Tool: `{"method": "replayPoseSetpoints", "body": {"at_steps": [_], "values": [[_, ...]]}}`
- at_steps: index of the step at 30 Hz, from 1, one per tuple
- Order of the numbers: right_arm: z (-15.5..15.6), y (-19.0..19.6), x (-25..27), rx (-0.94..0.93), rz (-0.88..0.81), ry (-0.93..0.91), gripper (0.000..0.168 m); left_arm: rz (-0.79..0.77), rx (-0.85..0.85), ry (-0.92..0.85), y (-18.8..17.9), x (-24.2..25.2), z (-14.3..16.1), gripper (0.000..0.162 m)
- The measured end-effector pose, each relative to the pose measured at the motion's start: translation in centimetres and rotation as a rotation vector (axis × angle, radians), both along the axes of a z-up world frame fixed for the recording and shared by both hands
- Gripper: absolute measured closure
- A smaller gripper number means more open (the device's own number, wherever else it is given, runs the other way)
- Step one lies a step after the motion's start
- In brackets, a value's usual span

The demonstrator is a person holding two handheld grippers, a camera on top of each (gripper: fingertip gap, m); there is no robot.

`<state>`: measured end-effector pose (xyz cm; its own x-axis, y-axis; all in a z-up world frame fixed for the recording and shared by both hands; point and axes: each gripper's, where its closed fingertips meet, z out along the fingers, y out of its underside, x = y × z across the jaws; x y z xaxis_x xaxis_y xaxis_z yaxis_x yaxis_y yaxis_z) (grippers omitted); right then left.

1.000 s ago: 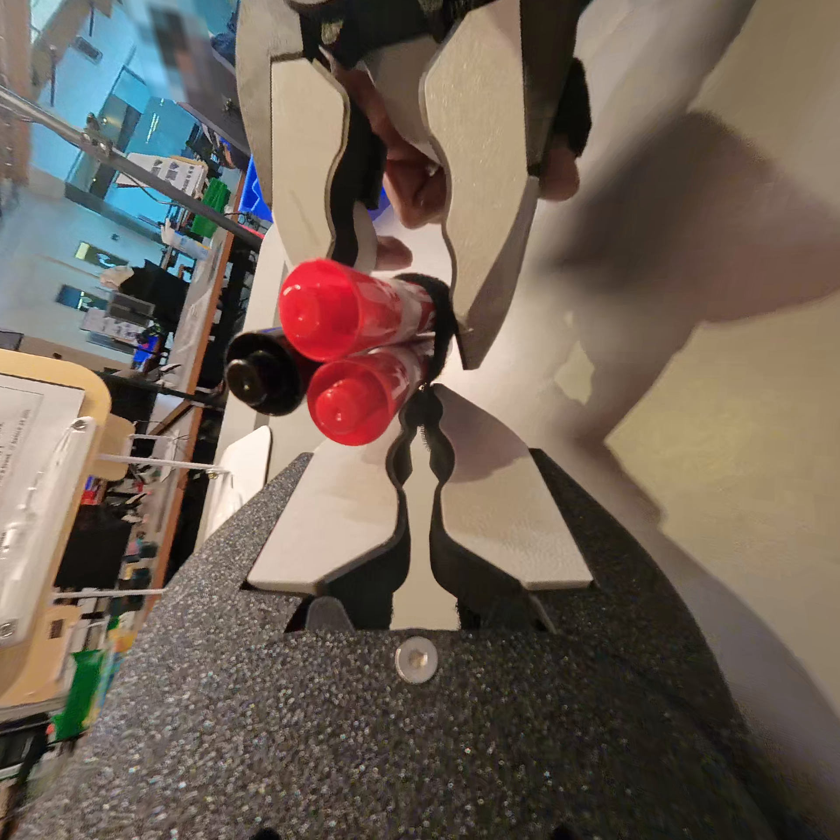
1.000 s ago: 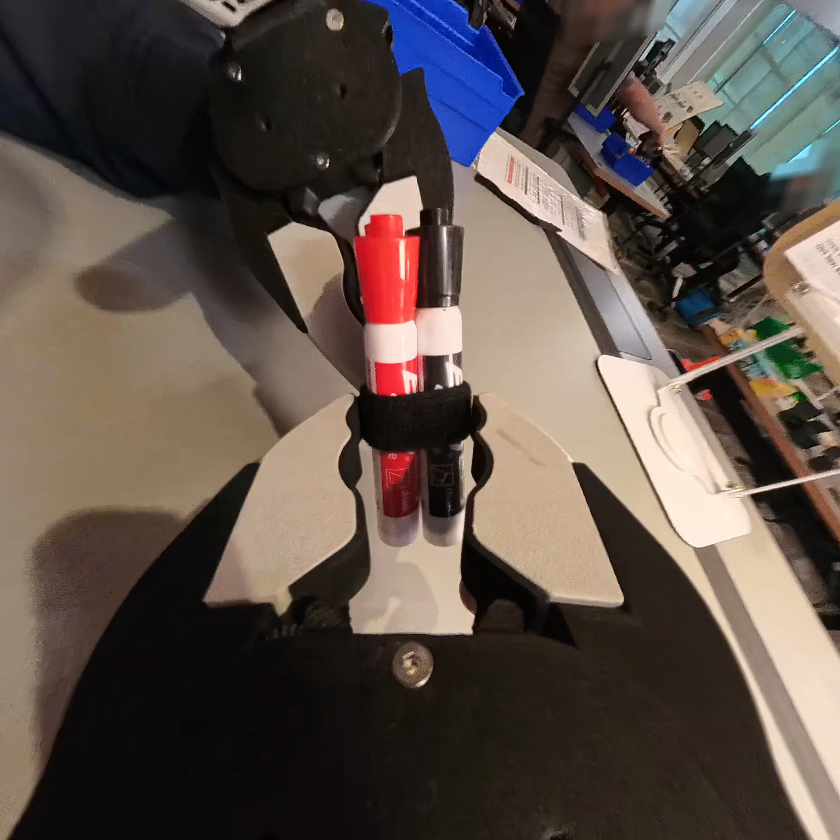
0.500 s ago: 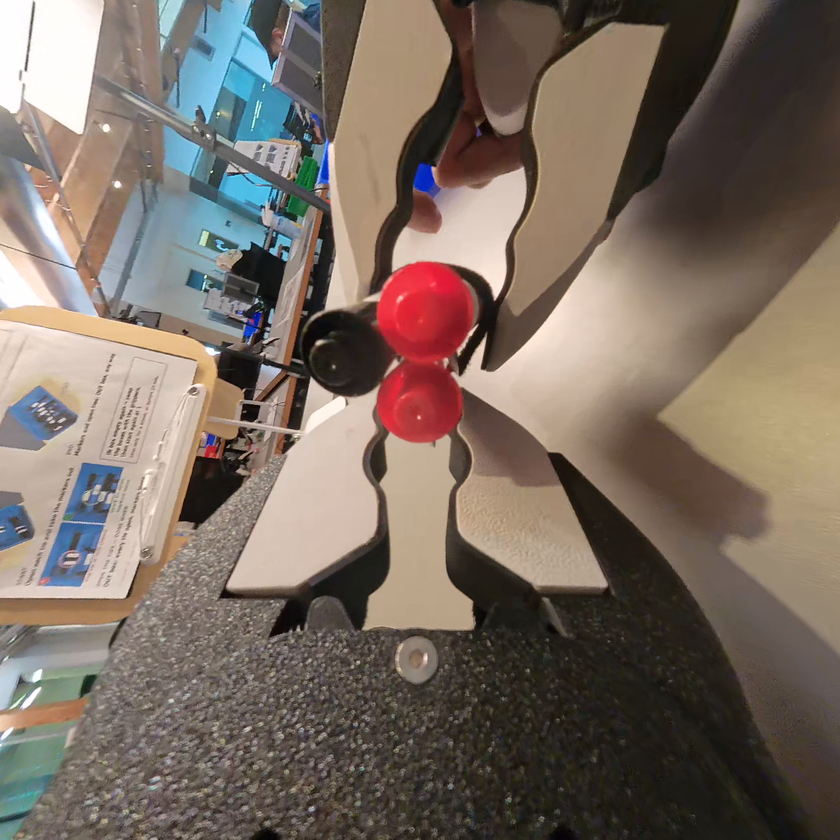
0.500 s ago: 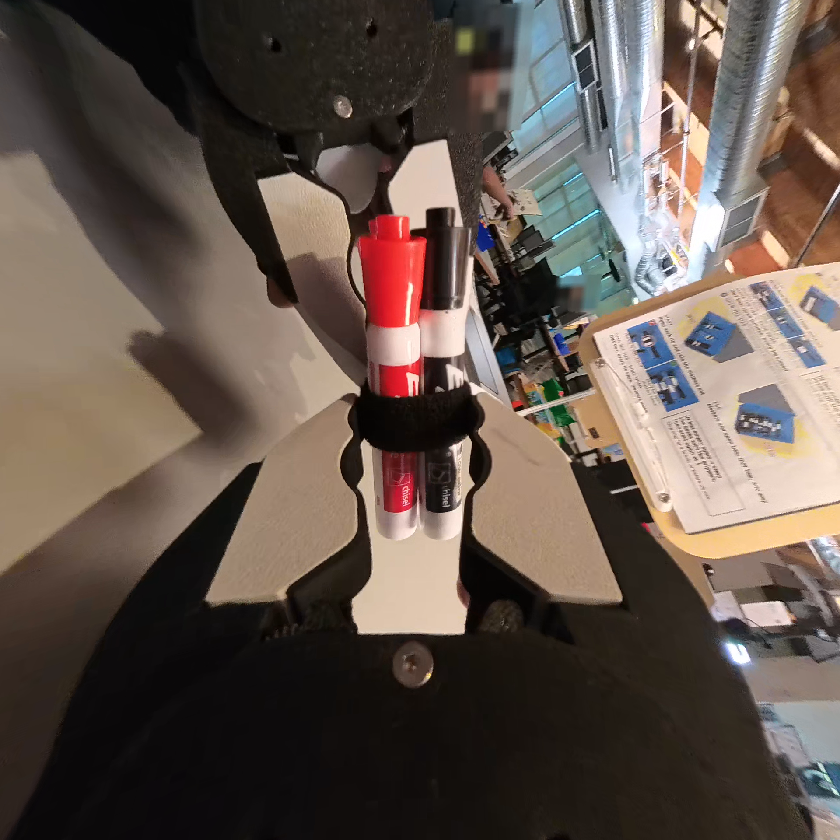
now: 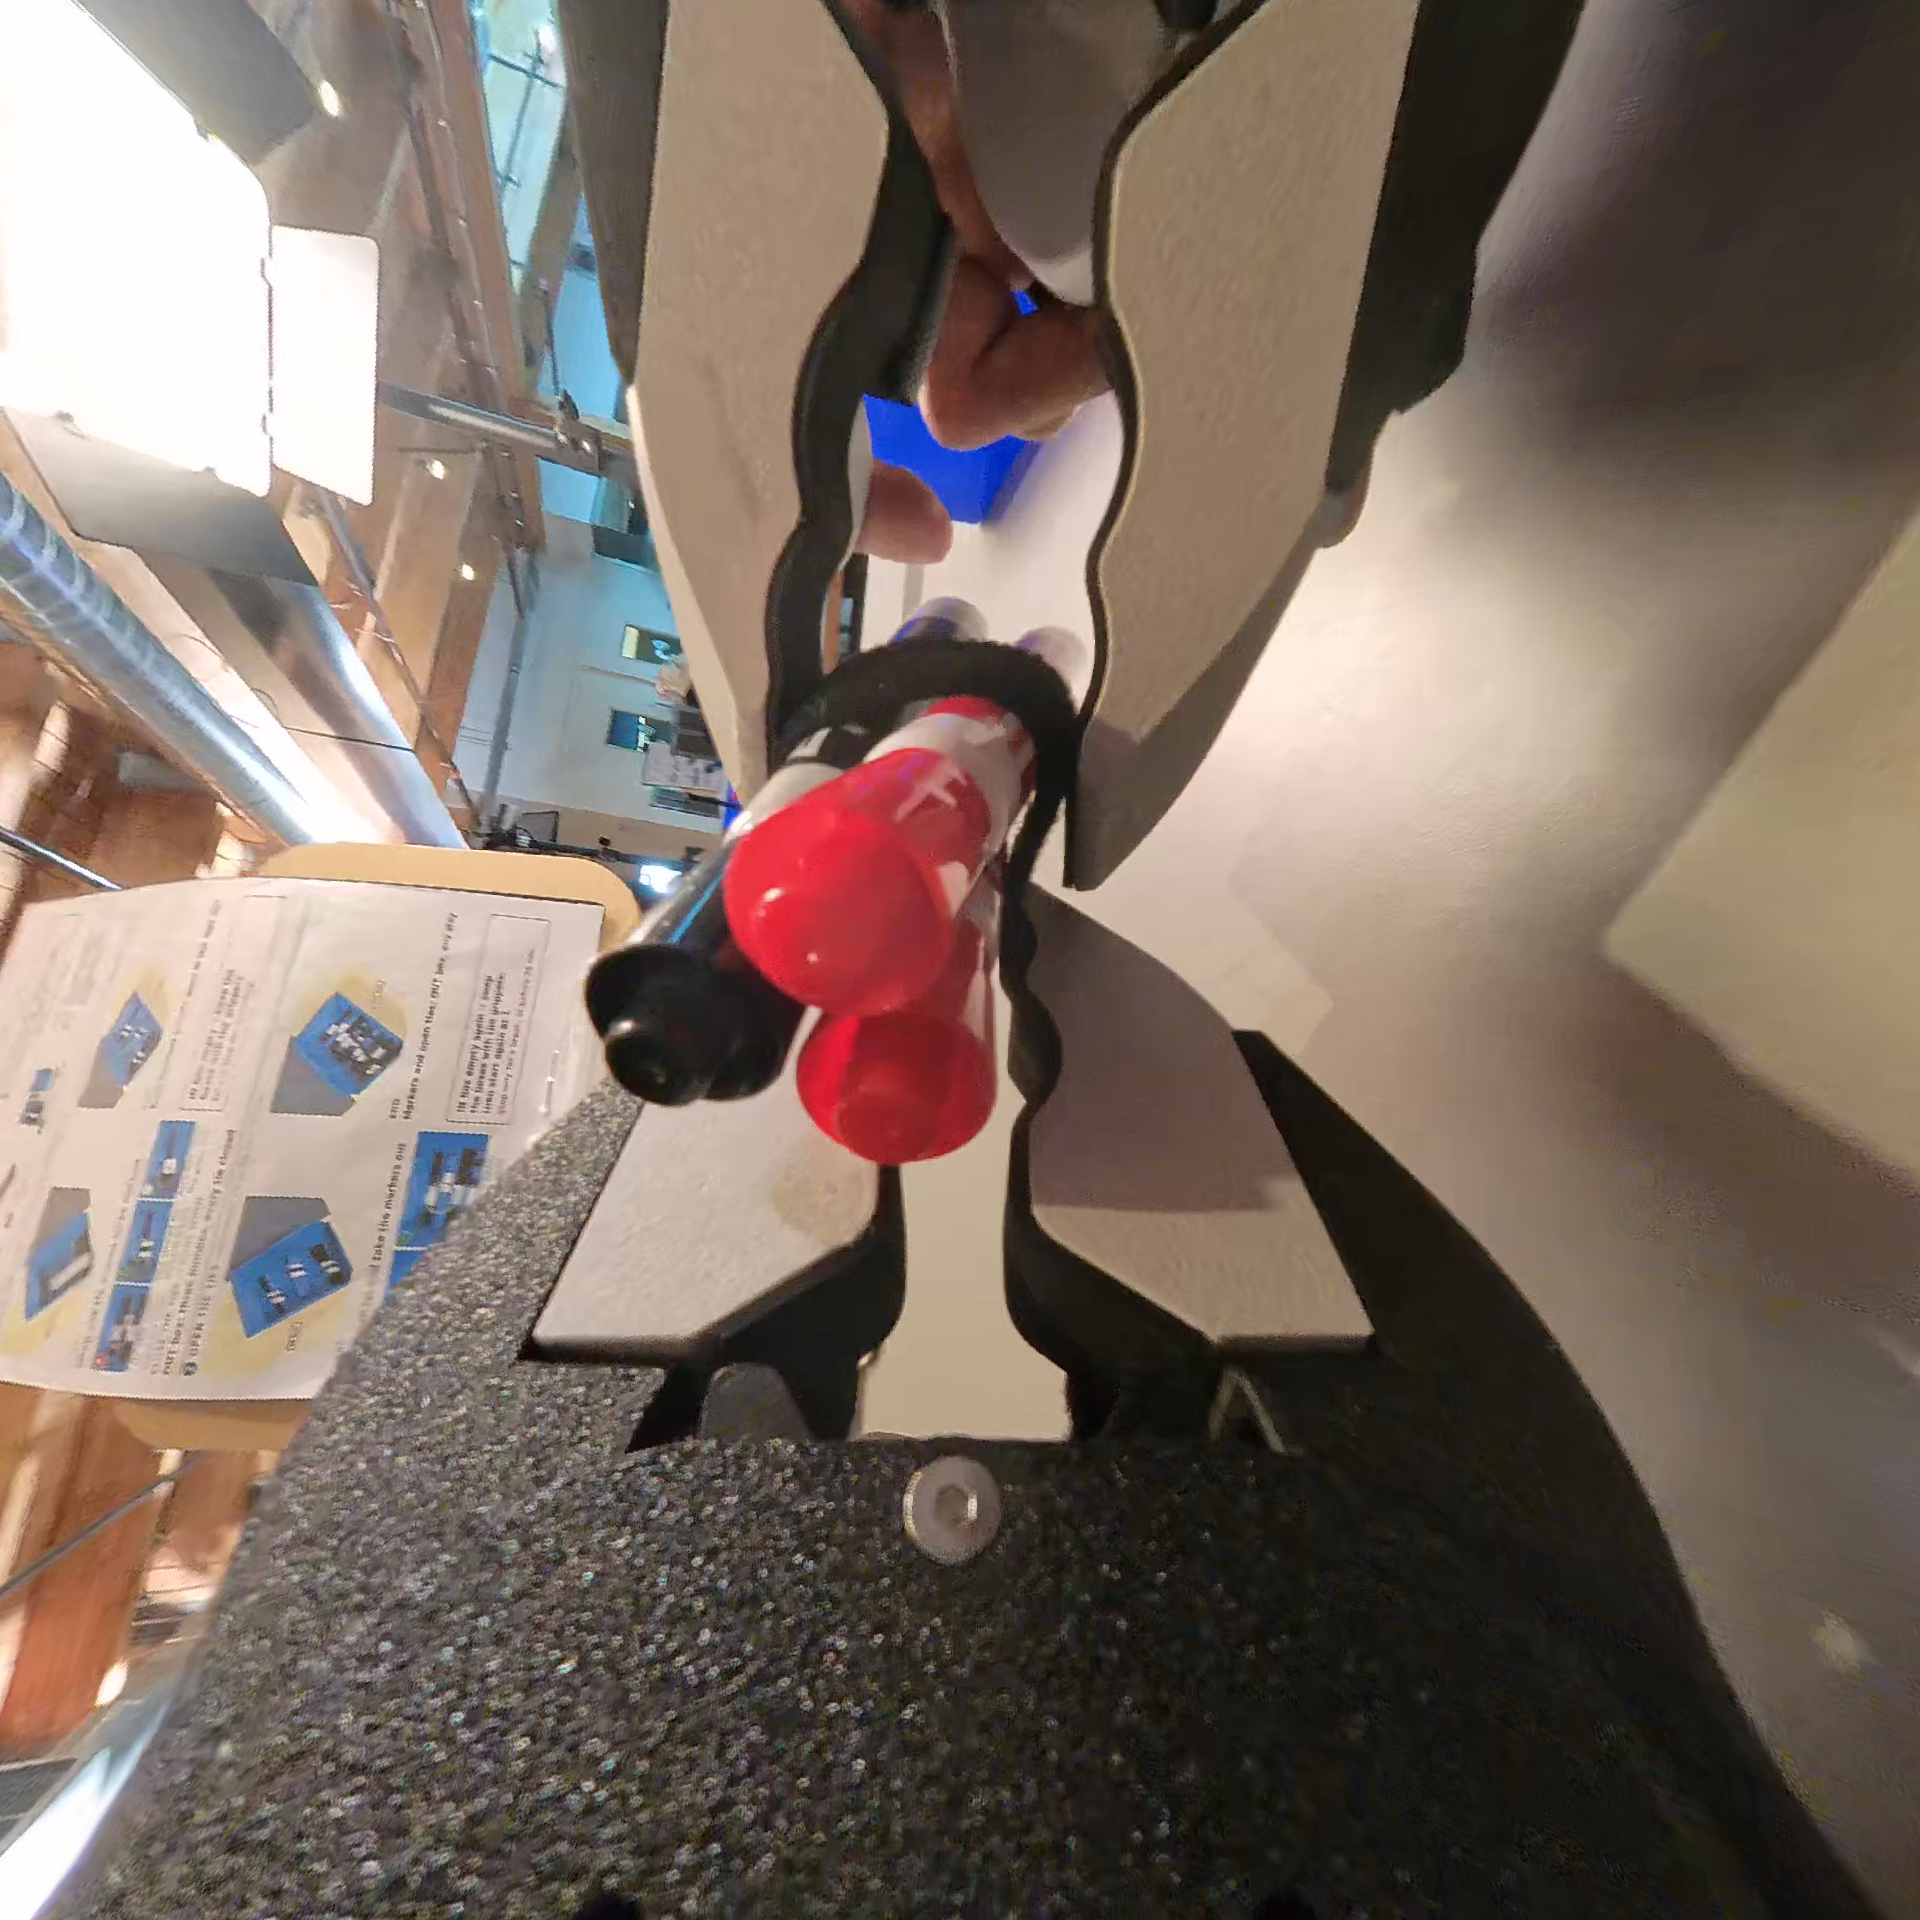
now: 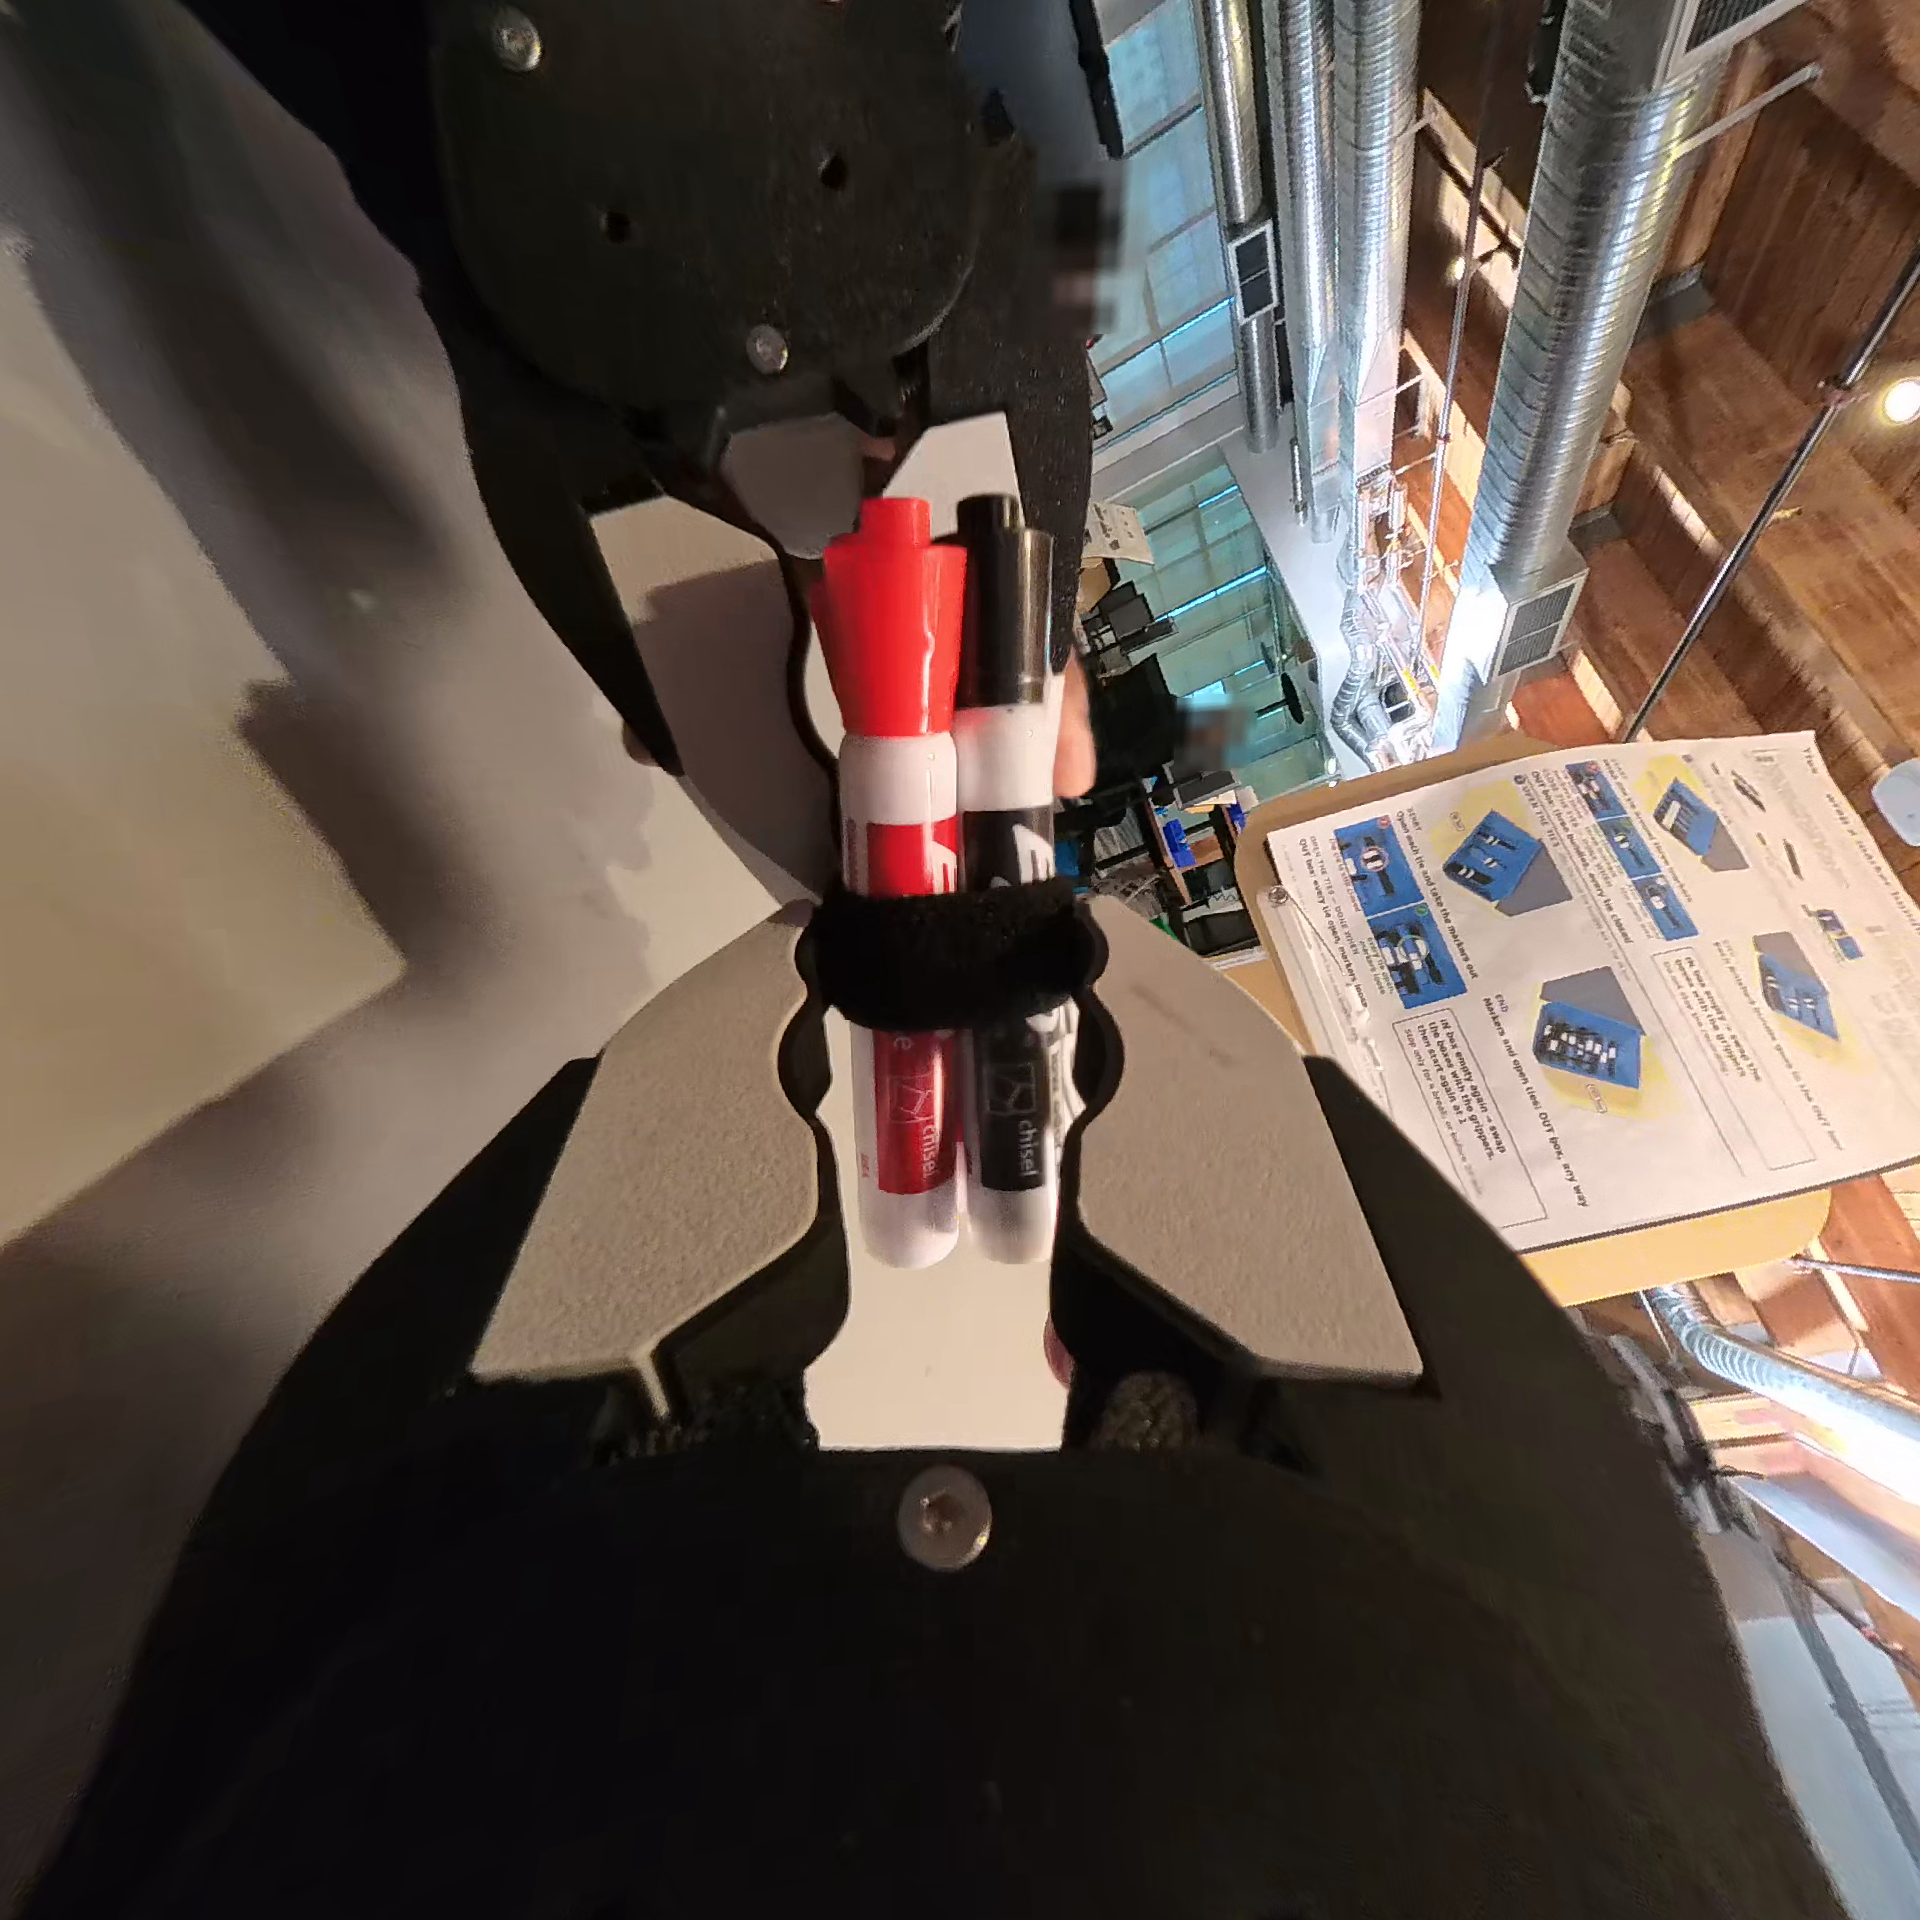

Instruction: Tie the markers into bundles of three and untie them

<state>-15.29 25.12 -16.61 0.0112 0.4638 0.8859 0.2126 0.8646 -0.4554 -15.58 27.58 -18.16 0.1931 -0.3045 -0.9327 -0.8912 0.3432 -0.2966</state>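
Since a second ago the bundle of two red-capped markers and one black-capped marker point(image 6: 940, 873) has tilted upward off the pale tabletop point(image 6: 156, 935), its black fabric strap point(image 6: 945, 961) clamped by the right gripper point(image 6: 945, 966), while the left gripper point(image 5: 951, 935) stands parted beside the caps.

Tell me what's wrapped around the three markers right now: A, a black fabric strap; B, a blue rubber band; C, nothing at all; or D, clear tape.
A: a black fabric strap circles the red and black markers, and the right gripper is shut on the bundle at that strap.
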Motion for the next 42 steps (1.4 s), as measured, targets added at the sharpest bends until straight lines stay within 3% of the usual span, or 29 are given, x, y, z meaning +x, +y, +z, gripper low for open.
{"method": "replayPoseSetpoints", "body": {"at_steps": [11, 17, 22, 28, 31, 37, 39, 42], "values": [[0.6, -0.4, 0.3, 0.022, 0.014, 0.032, 0.123, -0.010, 0.113, 0.095, -0.1, 0.1, 0.6, 0.156], [0.9, -0.3, 0.5, -0.045, 0.022, 0.001, 0.111, 0.004, 0.192, 0.155, -0.1, 0.0, 1.1, 0.160], [0.1, -0.3, 0.4, 0.000, 0.006, -0.036, 0.122, -0.011, 0.216, 0.153, -0.2, 0.1, 1.3, 0.159], [0.6, 0.1, 0.4, 0.047, -0.021, 0.007, 0.123, 0.011, 0.203, 0.054, 0.1, -0.2, 1.8, 0.155], [0.8, 0.2, 0.4, 0.087, -0.036, 0.033, 0.123, 0.043, 0.185, -0.011, 0.6, -1.0, 2.0, 0.140], [2.2, 1.2, 0.9, 0.309, -0.123, 0.120, 0.123, 0.184, -0.162, -0.410, 2.4, -5.1, 1.5, 0.128], [2.7, 1.5, 1.1, 0.415, -0.150, 0.142, 0.123, 0.208, -0.366, -0.661, 2.6, -5.7, 1.4, 0.129], [3.4, 1.6, 1.2, 0.586, -0.192, 0.180, 0.123, 0.141, -0.727, -1.197, 2.2, -4.7, 3.1, 0.133]]}}
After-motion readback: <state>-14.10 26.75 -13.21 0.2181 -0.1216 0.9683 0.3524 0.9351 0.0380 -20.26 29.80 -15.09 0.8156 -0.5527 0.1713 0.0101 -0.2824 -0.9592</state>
